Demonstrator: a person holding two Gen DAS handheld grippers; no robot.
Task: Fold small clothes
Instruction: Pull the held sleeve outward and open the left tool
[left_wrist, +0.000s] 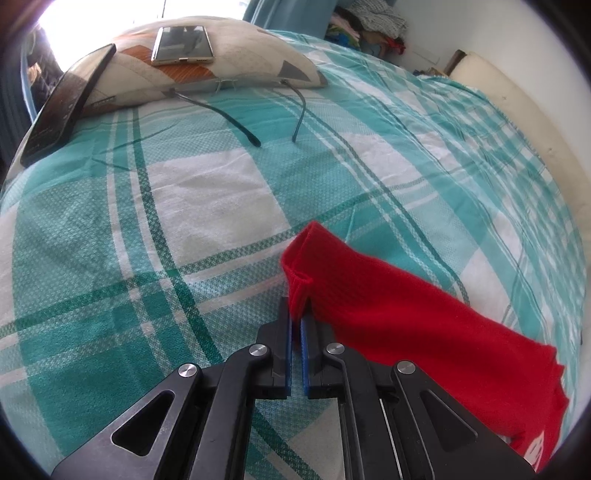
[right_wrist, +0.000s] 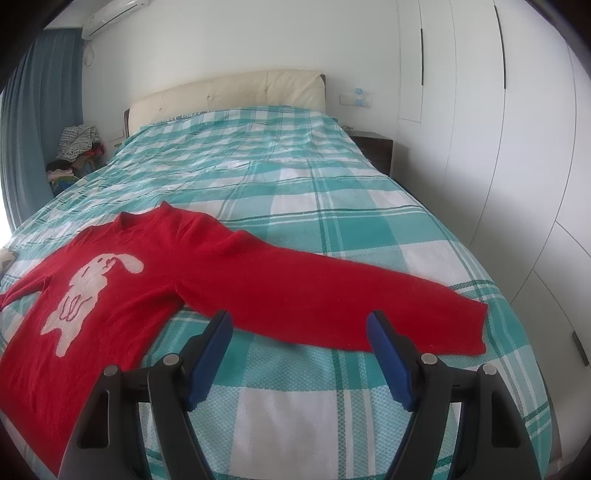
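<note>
A small red sweater (right_wrist: 122, 295) with a white rabbit on its chest lies face up on the checked bed cover, neck toward the headboard. One sleeve (right_wrist: 332, 295) stretches out to the right. My right gripper (right_wrist: 299, 321) is open just in front of that sleeve, with nothing between its fingers. In the left wrist view the other red sleeve (left_wrist: 406, 314) runs off to the lower right. My left gripper (left_wrist: 297, 310) is shut on that sleeve's cuff (left_wrist: 301, 266), which stands up a little above the fingertips.
A patterned pillow (left_wrist: 251, 62) carries a phone (left_wrist: 183, 44); a second dark phone (left_wrist: 66, 103) leans against it, and a pair of glasses (left_wrist: 258, 107) lies in front. Clothes pile (right_wrist: 79, 147) beside the bed. White wardrobes (right_wrist: 498, 147) stand along the right.
</note>
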